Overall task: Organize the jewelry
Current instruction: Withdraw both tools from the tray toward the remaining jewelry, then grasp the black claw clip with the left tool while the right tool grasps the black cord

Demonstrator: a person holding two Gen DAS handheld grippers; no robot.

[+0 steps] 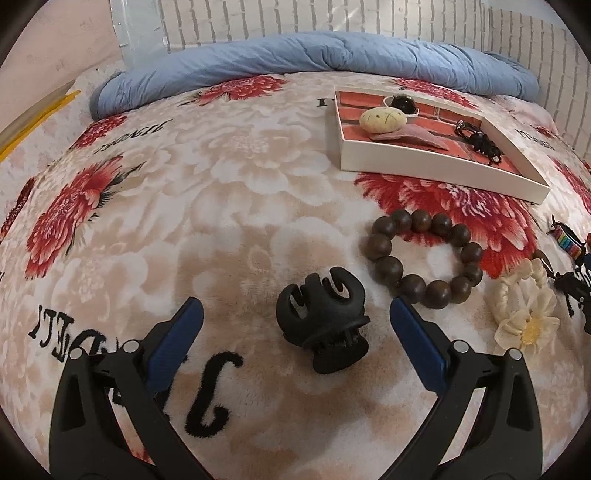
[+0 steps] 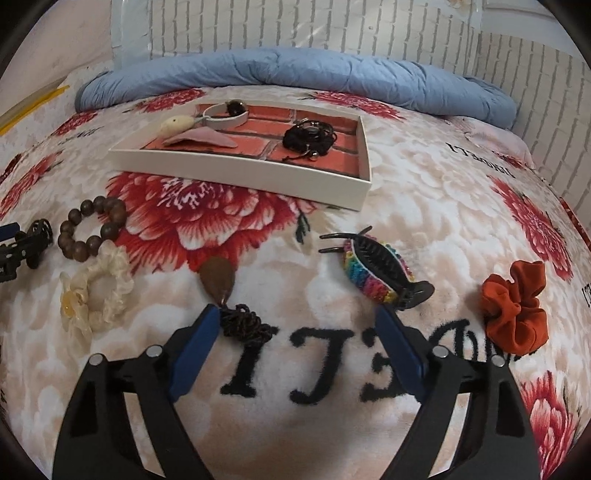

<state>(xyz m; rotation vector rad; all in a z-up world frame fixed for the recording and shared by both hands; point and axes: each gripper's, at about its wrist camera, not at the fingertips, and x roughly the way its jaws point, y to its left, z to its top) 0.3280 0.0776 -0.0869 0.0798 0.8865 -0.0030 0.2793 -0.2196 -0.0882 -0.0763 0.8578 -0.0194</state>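
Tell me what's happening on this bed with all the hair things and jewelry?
A person is sorting accessories into a white tray on a floral blanket. The left gripper is open around a black claw clip, not yet gripping. The right gripper is open, near a brown pendant and a rainbow clip. A few pieces already lie in the tray; a bead bracelet and scrunchies wait outside.

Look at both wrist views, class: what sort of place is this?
Most likely a bedroom, with the work done on a bed. A plush floral blanket covers the whole surface, a rolled blue quilt lies along its far edge, and a brick-patterned wall rises just behind.
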